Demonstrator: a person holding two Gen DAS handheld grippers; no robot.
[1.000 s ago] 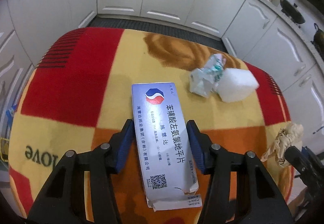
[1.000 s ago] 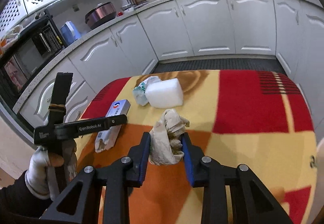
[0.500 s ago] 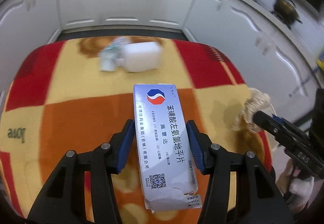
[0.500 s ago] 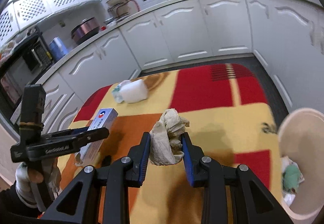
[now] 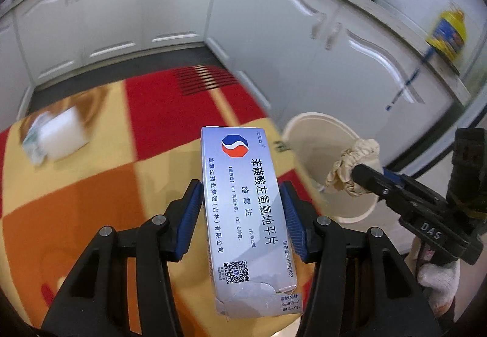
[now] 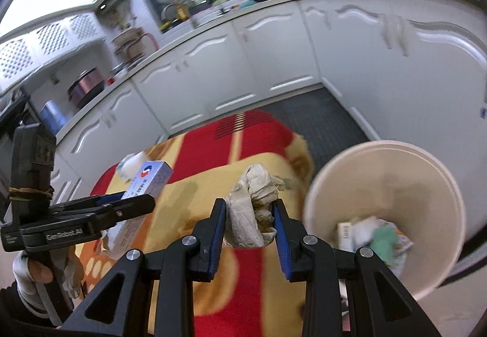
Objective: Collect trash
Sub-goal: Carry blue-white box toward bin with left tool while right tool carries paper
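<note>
My left gripper (image 5: 242, 209) is shut on a silver medicine box (image 5: 246, 215) with a torn near end, held above the table's right part. It also shows in the right wrist view (image 6: 146, 181). My right gripper (image 6: 249, 215) is shut on a crumpled beige tissue (image 6: 254, 200), held over the table edge just left of a cream trash bin (image 6: 383, 160). In the left wrist view the tissue (image 5: 353, 166) hangs over the bin (image 5: 316, 130). The bin holds several scraps.
A table with a red, yellow and orange checked cloth (image 5: 91, 184) carries a white foam block with crumpled wrapper (image 5: 57, 134) at its far left. White kitchen cabinets (image 6: 274, 57) surround the table. Dark floor mat (image 6: 319, 117) lies beyond.
Both grippers have swung right with their loads. The bin has come into the left wrist view and grown nearer in the right wrist view; the foam block has slid to the left.
</note>
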